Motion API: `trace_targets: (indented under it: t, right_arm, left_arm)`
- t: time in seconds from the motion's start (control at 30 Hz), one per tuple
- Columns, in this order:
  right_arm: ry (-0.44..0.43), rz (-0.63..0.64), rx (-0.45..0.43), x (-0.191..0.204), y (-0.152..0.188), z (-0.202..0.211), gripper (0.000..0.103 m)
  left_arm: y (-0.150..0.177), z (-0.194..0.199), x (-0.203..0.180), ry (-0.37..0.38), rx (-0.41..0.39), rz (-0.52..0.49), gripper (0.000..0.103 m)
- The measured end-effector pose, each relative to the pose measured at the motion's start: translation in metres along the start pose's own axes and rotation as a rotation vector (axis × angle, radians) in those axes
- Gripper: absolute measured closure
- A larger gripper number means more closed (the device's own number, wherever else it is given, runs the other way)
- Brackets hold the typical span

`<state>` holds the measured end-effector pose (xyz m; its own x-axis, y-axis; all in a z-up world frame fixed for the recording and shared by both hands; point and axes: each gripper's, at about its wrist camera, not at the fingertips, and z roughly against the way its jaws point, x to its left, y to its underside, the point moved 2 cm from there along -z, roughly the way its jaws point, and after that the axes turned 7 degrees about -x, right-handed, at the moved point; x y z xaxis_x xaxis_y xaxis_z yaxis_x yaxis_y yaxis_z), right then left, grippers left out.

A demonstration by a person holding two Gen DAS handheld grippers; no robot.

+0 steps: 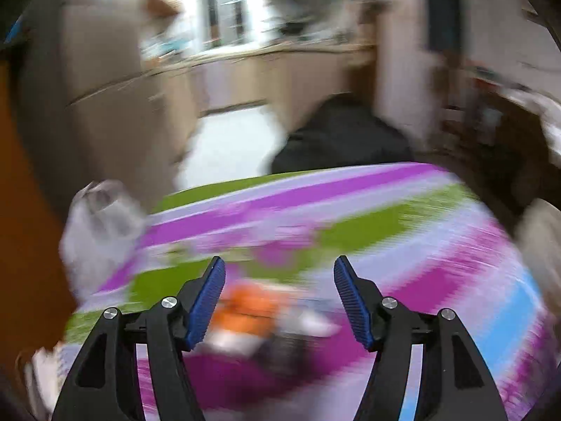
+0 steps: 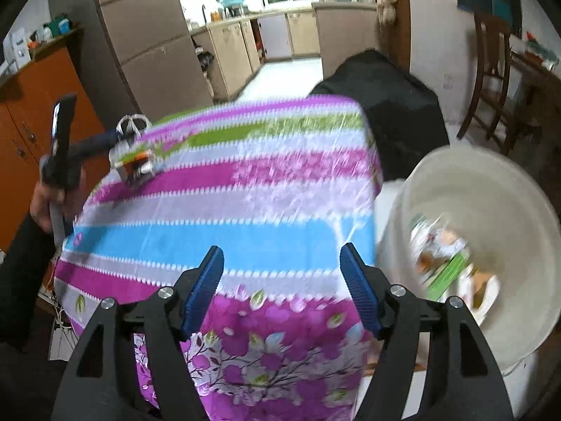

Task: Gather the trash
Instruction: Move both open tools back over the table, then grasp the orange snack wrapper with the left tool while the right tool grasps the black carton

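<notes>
An orange and white piece of trash [image 1: 250, 310] lies on the striped tablecloth [image 1: 350, 217], blurred. My left gripper [image 1: 279, 298] is open just above and around it, not closed on it. The right wrist view shows the same trash [image 2: 138, 165] at the table's far left, with the left gripper [image 2: 63, 140] beside it. My right gripper [image 2: 281, 286] is open and empty over the near part of the tablecloth [image 2: 245, 189]. A white bucket [image 2: 413, 217] at the right holds several scraps of trash [image 2: 448, 266].
A white plastic bag [image 1: 101, 224] sits at the table's left edge. A black covered object [image 2: 396, 105] stands behind the table. An orange cabinet [image 2: 38, 98] is at the left, wooden chairs [image 2: 491, 80] at the right, the kitchen beyond.
</notes>
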<state>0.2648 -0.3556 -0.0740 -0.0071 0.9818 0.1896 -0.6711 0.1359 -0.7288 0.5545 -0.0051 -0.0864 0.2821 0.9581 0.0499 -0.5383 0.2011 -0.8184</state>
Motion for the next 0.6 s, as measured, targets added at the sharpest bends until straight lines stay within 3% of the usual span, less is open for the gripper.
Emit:
trace_targets:
  t: [0.07, 0.17, 0.2, 0.33, 0.5, 0.6]
  right_arm:
    - [-0.031, -0.040, 0.042, 0.008, 0.010, -0.014, 0.037]
    - [-0.051, -0.052, 0.073, 0.022, 0.018, -0.028, 0.037]
    - [-0.061, -0.058, 0.078, 0.026, 0.020, -0.031, 0.037]
    - [-0.083, -0.073, 0.088, 0.039, 0.027, -0.038, 0.037]
    - [-0.057, -0.087, 0.082, 0.041, 0.033, -0.047, 0.037]
    - [-0.058, -0.098, 0.054, 0.039, 0.038, -0.041, 0.037]
  left_arm:
    - [0.006, -0.036, 0.050, 0.014, 0.108, 0.126, 0.038]
    - [0.029, -0.074, 0.080, 0.058, 0.240, 0.229, 0.039]
    - [0.034, -0.074, 0.078, 0.062, 0.221, 0.236, 0.039]
    - [0.049, -0.053, 0.034, 0.185, 0.196, 0.139, 0.041]
    - [0.082, 0.001, -0.052, 0.340, 0.177, 0.023, 0.040]
    - [0.096, 0.030, -0.082, 0.420, 0.170, 0.023, 0.040]
